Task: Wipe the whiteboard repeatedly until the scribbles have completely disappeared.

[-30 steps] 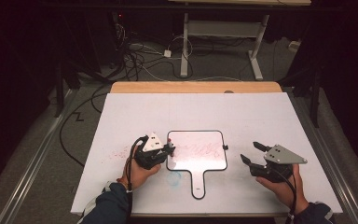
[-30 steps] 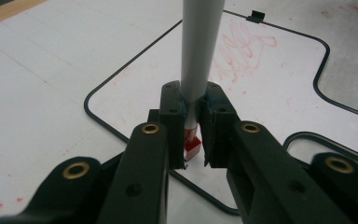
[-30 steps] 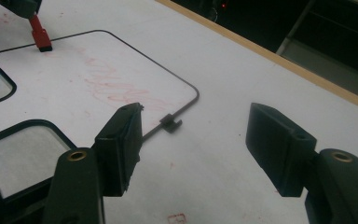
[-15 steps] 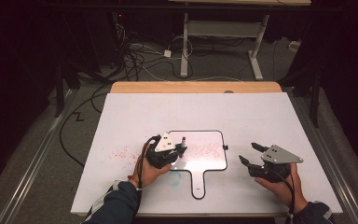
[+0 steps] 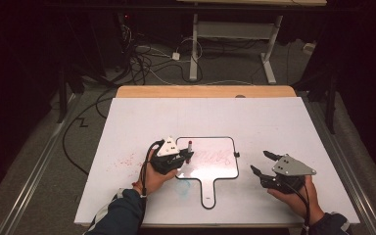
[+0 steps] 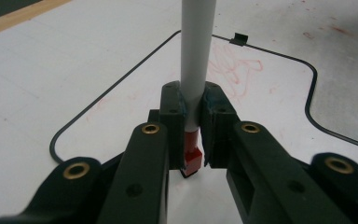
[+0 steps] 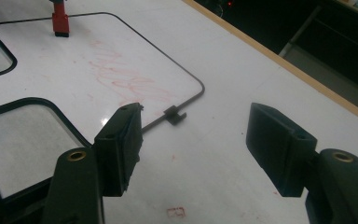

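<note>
Red-tipped white marker being held over small whiteboard by L gripper.

L gripper [image 5: 183, 157], fingers clamped on white-barrelled red marker [image 6: 196, 70], is being held w/ pen upright, tip down just above black-edged paddle-shaped whiteboard [image 5: 227, 169] near its left edge; red scribble [image 5: 213, 156] is lying to the right of tip. R gripper [image 5: 261, 164], fingers wide & empty, is being rested on white tabletop [image 5: 284, 122] beside board.

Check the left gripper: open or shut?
Shut: the left gripper clamps the marker, pads pressed against its white barrel.
</note>
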Motion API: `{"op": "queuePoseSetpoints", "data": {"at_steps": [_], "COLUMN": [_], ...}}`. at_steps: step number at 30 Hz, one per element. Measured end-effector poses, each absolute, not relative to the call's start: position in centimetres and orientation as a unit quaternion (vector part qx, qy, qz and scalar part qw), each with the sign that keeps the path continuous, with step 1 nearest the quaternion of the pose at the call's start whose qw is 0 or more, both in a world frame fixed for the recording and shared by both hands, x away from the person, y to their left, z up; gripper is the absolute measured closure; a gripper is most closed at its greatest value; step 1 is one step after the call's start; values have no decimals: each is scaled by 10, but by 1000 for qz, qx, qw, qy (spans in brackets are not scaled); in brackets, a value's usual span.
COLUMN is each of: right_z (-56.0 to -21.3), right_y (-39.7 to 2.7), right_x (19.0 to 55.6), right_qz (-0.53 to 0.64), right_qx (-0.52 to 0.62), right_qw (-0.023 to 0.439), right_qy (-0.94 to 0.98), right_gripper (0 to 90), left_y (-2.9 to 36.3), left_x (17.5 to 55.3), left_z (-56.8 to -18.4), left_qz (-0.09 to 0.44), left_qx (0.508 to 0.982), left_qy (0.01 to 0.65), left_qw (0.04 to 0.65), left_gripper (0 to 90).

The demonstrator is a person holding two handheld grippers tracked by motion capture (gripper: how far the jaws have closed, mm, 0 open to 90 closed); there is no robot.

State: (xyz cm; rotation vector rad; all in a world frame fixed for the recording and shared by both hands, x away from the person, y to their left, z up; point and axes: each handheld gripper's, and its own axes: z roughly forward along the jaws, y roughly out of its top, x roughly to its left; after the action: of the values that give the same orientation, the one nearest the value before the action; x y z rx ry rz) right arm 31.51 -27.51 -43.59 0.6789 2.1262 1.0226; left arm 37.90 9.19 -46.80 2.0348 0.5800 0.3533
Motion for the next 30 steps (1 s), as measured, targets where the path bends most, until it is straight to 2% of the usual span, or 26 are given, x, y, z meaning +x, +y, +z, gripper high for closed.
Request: {"op": "queuePoseSetpoints", "data": {"at_steps": [7, 13, 18, 25, 30], "right_z": [-439, -440, -440, -441, -441], "right_y": [-271, -271, -272, -274, -275], "right_x": [314, 315, 315, 317, 316], "right_qz": [374, 371, 368, 365, 353], "right_qx": [247, 249, 251, 258, 259], "right_qw": [352, 353, 352, 349, 352], "right_qy": [822, 822, 823, 824, 827], "right_gripper": [368, 368, 365, 366, 366], "left_y": [94, 95, 70, 27, 30], "left_x": [400, 409, 406, 395, 397], "left_z": [-470, -471, -470, -467, -465], "left_qz": [170, 165, 152, 142, 169], "left_qx": [824, 813, 817, 833, 838], "left_qy": [257, 280, 269, 223, 227], "left_qw": [476, 483, 487, 486, 467], "left_gripper": [788, 788, 788, 789, 788]}}
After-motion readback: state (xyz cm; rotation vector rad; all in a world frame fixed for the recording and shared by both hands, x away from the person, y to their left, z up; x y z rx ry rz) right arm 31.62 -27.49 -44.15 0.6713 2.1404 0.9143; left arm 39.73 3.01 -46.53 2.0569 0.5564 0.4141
